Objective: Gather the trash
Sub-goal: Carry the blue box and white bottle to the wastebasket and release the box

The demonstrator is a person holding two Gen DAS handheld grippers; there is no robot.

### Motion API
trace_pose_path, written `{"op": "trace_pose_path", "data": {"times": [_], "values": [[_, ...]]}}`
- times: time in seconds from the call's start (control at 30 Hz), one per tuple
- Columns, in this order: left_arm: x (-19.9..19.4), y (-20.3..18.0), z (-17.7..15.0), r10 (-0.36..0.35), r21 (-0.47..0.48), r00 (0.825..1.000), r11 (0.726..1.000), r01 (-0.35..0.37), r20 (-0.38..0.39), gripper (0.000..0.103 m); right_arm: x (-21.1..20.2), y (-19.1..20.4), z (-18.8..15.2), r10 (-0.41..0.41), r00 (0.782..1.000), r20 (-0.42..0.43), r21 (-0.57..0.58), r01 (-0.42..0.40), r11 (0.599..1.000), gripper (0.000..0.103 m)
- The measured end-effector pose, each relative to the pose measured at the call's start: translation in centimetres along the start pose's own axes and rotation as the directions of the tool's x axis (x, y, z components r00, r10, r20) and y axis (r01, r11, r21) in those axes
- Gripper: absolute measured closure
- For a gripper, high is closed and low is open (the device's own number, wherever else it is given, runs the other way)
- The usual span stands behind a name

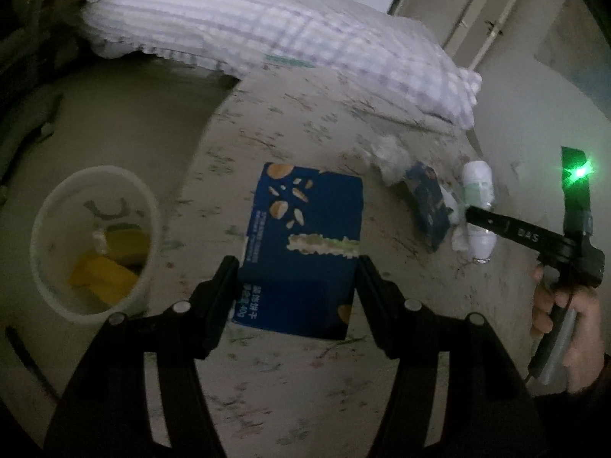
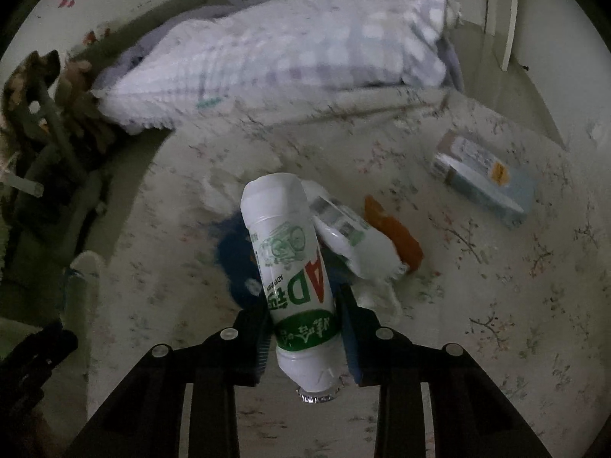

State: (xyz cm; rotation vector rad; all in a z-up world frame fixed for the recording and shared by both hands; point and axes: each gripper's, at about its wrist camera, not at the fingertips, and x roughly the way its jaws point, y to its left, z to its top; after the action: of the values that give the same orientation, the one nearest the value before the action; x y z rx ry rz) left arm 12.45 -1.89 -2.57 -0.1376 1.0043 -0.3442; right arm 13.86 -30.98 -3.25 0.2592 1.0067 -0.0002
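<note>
My left gripper [image 1: 298, 267] is shut on a flat blue snack box [image 1: 305, 236] and holds it over the floral bed sheet. A white trash bin [image 1: 93, 244] with yellow items inside stands to its left, beside the bed. My right gripper [image 2: 303, 324] is shut on a white bottle with green print [image 2: 290, 267], lifted above the sheet; it also shows in the left wrist view [image 1: 479, 206]. Under it lie a second white bottle [image 2: 351, 236], an orange wrapper [image 2: 395, 236], crumpled tissue [image 1: 389, 156] and a small blue box [image 1: 429, 202].
A checked pillow [image 1: 267, 34] lies at the head of the bed. A pale blue carton [image 2: 485, 177] lies on the sheet to the right. A dark frame and clutter [image 2: 49, 133] stand at the left bedside. A door [image 1: 458, 4] is at the back.
</note>
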Motion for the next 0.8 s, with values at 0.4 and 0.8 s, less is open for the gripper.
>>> {"op": "trace_pose_path", "data": {"times": [0.4,0.8], "values": [[-4.1,10.0,-0.5,0.087,-0.182,0.994,0.981,-0.074,0.063,0.04,0.4,10.4,0.1,0.111,0.994,0.011,-0.102,-0.109,0.989,0.071],[-3.4,16.7,-1.0,0.181,-0.326,0.983,0.931,-0.165,0.021,0.04,3.8,19.1,-1.3,0.179,0.982,-0.052,-0.188,-0.186,0.964,0.071]]}}
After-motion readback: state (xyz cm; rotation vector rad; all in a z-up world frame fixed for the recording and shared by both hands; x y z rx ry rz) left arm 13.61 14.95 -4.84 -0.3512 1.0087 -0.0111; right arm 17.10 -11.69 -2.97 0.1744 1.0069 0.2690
